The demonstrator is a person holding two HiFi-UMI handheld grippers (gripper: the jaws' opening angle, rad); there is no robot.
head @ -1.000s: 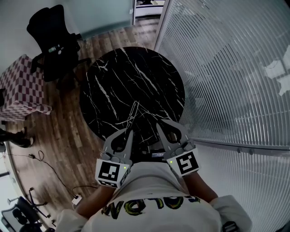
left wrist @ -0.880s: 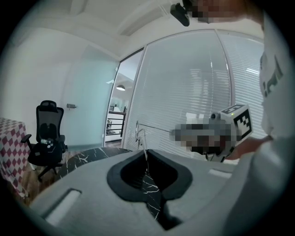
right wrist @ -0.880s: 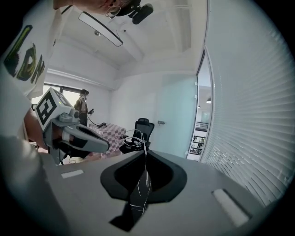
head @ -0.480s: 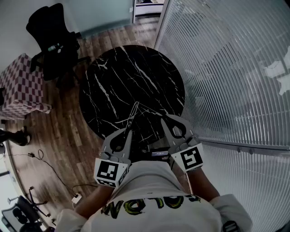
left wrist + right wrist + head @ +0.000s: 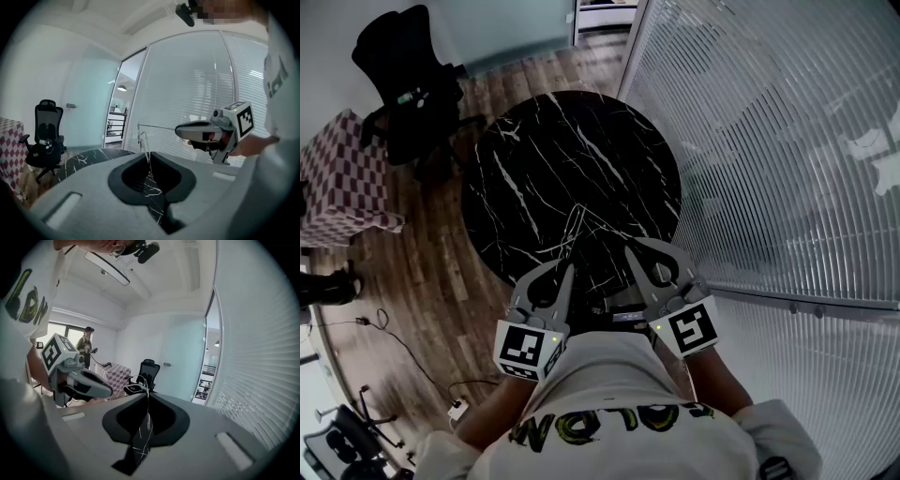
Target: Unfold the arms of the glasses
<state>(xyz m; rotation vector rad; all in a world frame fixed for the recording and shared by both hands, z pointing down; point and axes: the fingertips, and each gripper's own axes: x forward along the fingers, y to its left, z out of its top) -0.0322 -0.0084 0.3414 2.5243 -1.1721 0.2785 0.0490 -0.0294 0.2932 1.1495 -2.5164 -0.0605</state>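
Thin wire-framed glasses (image 5: 581, 221) hang over the near edge of the round black marble table (image 5: 572, 141), held between both grippers. My left gripper (image 5: 567, 266) is shut on one slim arm of the glasses (image 5: 143, 138). Its jaws have just eased apart a trace, with the arm still pinched between them. My right gripper (image 5: 631, 249) is shut on the other arm. In the right gripper view, the wire runs up from the closed jaws (image 5: 148, 398) to the front of the glasses (image 5: 139, 380). Each gripper sees the other: the right one (image 5: 181, 131) and the left one (image 5: 109, 390).
A black office chair (image 5: 408, 84) stands at the back left, beside a red-checked cloth-covered block (image 5: 347, 183). A glass wall with blinds (image 5: 769, 141) runs along the right. Cables (image 5: 394, 337) lie on the wood floor. A person (image 5: 87, 350) stands far off.
The right gripper has rolled a little and shifted slightly to the right. The left gripper has kept still. The glasses stay held between the two.
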